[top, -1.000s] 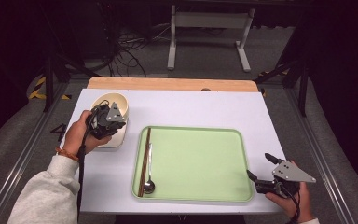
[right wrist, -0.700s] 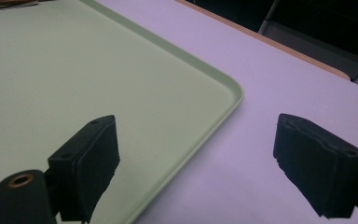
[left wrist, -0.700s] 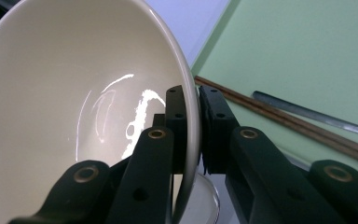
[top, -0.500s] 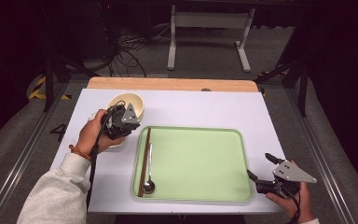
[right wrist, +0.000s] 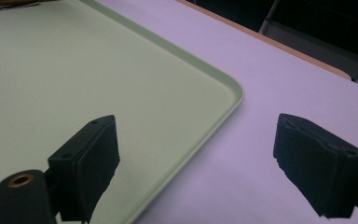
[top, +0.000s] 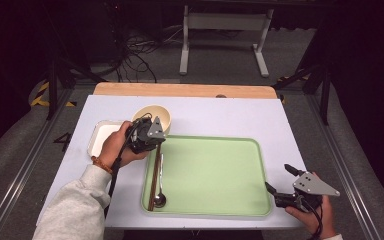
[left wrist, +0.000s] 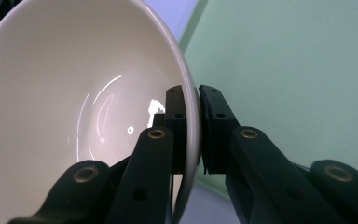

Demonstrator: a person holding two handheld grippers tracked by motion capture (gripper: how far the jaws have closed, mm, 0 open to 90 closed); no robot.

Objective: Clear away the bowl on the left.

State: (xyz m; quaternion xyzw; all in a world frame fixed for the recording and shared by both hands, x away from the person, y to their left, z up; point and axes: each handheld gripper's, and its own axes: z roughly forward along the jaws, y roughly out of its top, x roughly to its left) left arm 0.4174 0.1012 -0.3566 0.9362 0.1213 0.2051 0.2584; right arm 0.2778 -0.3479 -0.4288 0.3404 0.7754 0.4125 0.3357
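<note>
My left gripper (top: 147, 131) is shut on the rim of a cream bowl (top: 152, 116), at the far-left corner of the green tray (top: 215, 175). In the left gripper view the two pads (left wrist: 192, 100) pinch the bowl's wall (left wrist: 74, 93), one inside and one outside, with the tray (left wrist: 298, 70) behind. My right gripper (top: 278, 177) stands open at the tray's near-right corner. In the right gripper view its jaws (right wrist: 198, 140) straddle the tray's rim (right wrist: 233, 88) with nothing between them.
Brown chopsticks (top: 155, 175) and a metal spoon (top: 160, 197) lie along the tray's left side. A white square dish (top: 102, 137) sits left of the bowl. The white tabletop (top: 230, 115) ends in a wooden strip (top: 180, 90) at the back.
My left hand has carried the bowl to the right, off the white dish and up to the tray's far-left corner. The right hand has stayed put.
</note>
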